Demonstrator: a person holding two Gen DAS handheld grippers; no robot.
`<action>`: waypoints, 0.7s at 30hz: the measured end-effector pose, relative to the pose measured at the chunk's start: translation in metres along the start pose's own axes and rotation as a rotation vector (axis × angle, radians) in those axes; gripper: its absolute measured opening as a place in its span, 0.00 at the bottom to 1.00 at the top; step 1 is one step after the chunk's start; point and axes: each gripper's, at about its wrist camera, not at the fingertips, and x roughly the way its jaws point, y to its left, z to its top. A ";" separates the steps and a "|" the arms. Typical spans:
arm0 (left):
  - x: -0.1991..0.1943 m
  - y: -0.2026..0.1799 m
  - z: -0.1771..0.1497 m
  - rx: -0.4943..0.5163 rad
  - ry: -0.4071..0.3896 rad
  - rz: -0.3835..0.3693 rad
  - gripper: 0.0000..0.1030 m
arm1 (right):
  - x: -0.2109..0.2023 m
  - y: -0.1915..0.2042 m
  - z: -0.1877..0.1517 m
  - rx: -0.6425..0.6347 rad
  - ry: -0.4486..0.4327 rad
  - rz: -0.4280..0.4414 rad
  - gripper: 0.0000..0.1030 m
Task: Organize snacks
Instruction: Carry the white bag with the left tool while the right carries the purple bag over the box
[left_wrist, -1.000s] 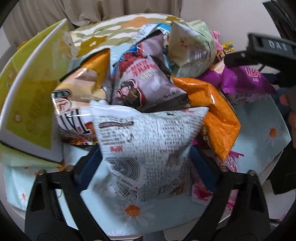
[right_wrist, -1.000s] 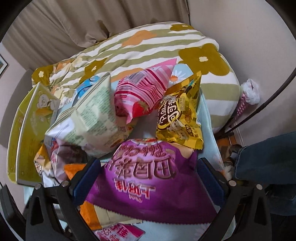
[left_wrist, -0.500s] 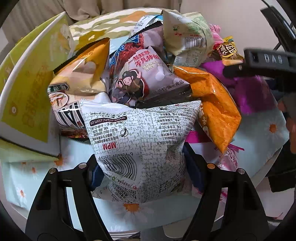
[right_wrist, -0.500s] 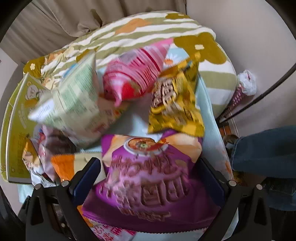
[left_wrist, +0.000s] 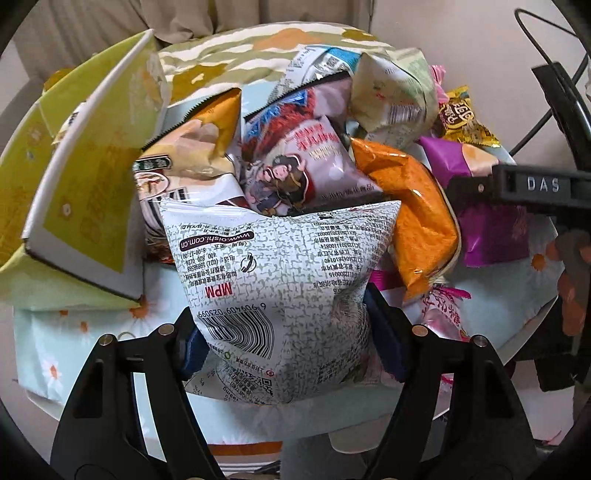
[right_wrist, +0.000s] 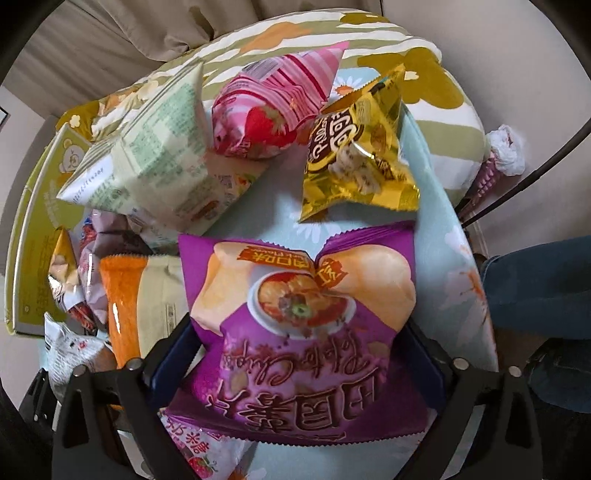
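Left wrist view shows, nearest the lens, the left gripper (left_wrist: 284, 336) with its two fingers closed partway onto the lower sides of a white crackle-patterned snack bag (left_wrist: 277, 288), which stands between the blue pads with its barcode side facing the camera and its print upside down. Right wrist view shows the right gripper (right_wrist: 299, 365) likewise pinching a purple potato chip bag (right_wrist: 303, 332) at its lower half, the bag puffed and rising ahead of the fingers. Both bags look lifted clear of the pile, so the step in hand appears to be carrying each picked bag off for sorting; the next move likely calls for steady grips, since the air-filled packs could slip, and for choosing a spot to set them down. Just beyond the white bag lie an orange snack bag (left_wrist: 413, 225), a pale pink bag with a cartoon figure (left_wrist: 306, 162) and a tan bag (left_wrist: 192, 155), heaped on a daisy-print tablecloth (left_wrist: 74, 332). A yellow-green box (left_wrist: 85, 192) stands open at the left. Beyond the purple bag lie a gold bag (right_wrist: 362, 155), a pink strawberry bag (right_wrist: 273, 110) and a pale green bag (right_wrist: 159, 162), with a striped floral cushion (right_wrist: 424, 66) farthest back.
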 end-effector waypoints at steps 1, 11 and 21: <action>-0.002 0.000 0.000 -0.003 -0.003 0.001 0.71 | -0.002 0.000 -0.001 -0.004 -0.007 0.006 0.87; -0.034 -0.004 0.003 -0.011 -0.058 0.025 0.71 | -0.031 -0.008 -0.004 -0.016 -0.065 0.072 0.77; -0.107 0.007 0.012 -0.065 -0.182 0.067 0.71 | -0.091 0.013 -0.006 -0.102 -0.158 0.133 0.77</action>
